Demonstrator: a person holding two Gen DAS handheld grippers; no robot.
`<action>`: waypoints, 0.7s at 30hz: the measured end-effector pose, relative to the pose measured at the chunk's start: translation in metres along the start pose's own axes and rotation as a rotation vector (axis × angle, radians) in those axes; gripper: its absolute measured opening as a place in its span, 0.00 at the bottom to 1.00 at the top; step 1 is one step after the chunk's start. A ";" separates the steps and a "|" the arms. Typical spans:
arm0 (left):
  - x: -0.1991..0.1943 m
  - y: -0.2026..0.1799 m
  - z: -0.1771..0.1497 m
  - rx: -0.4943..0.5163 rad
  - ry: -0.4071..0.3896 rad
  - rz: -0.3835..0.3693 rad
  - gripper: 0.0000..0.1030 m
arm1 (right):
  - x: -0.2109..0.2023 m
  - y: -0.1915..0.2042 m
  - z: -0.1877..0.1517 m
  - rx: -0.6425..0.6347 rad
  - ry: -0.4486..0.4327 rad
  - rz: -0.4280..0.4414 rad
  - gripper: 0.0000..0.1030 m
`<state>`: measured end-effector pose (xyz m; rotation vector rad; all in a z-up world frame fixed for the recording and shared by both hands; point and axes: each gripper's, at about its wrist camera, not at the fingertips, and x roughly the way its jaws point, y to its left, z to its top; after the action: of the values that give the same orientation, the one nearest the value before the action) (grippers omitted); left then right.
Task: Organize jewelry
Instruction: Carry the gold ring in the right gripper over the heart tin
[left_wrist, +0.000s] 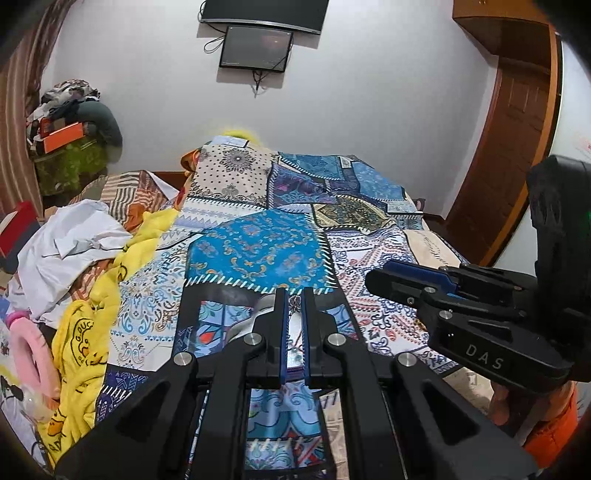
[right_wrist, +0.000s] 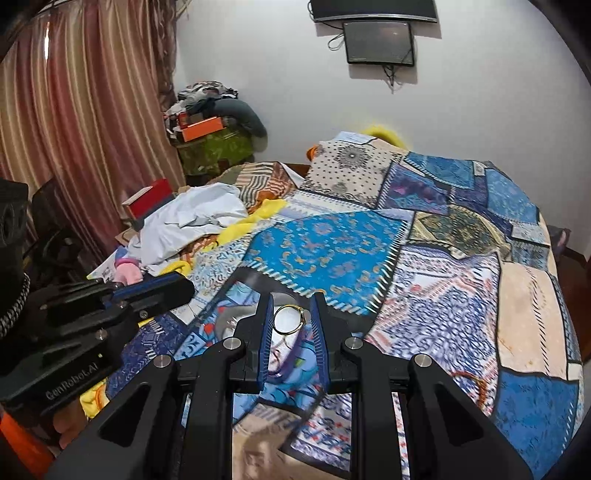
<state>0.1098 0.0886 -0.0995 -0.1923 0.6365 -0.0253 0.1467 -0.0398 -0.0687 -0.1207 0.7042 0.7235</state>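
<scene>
My left gripper (left_wrist: 294, 297) has its jaws close together around a small silver jewelry piece (left_wrist: 294, 303), held above the patchwork bedspread (left_wrist: 258, 251). A white dish (left_wrist: 258, 314) lies partly hidden below its fingers. My right gripper (right_wrist: 291, 304) holds a gold bangle (right_wrist: 290, 320) between its fingers, over the same white dish (right_wrist: 231, 319). The right gripper also shows at the right of the left wrist view (left_wrist: 391, 275), and the left gripper shows at the left of the right wrist view (right_wrist: 177, 286).
A pile of white and yellow clothes (left_wrist: 85, 251) and a pink ring-shaped item (left_wrist: 29, 343) lie on the bed's left side. Striped curtains (right_wrist: 85, 110) hang at the left. A wooden door (left_wrist: 517, 129) is at the right. Screens (right_wrist: 378, 40) hang on the far wall.
</scene>
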 end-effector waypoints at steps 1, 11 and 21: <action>0.000 0.002 -0.001 -0.003 0.001 0.002 0.04 | 0.002 0.002 0.001 -0.003 0.001 0.004 0.18; 0.030 0.016 -0.015 -0.044 0.066 -0.005 0.04 | 0.039 0.004 -0.001 0.008 0.071 0.044 0.18; 0.063 0.026 -0.022 -0.075 0.122 -0.010 0.04 | 0.066 0.004 0.002 0.017 0.119 0.056 0.18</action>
<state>0.1469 0.1055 -0.1585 -0.2682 0.7589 -0.0230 0.1807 0.0010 -0.1077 -0.1293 0.8295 0.7680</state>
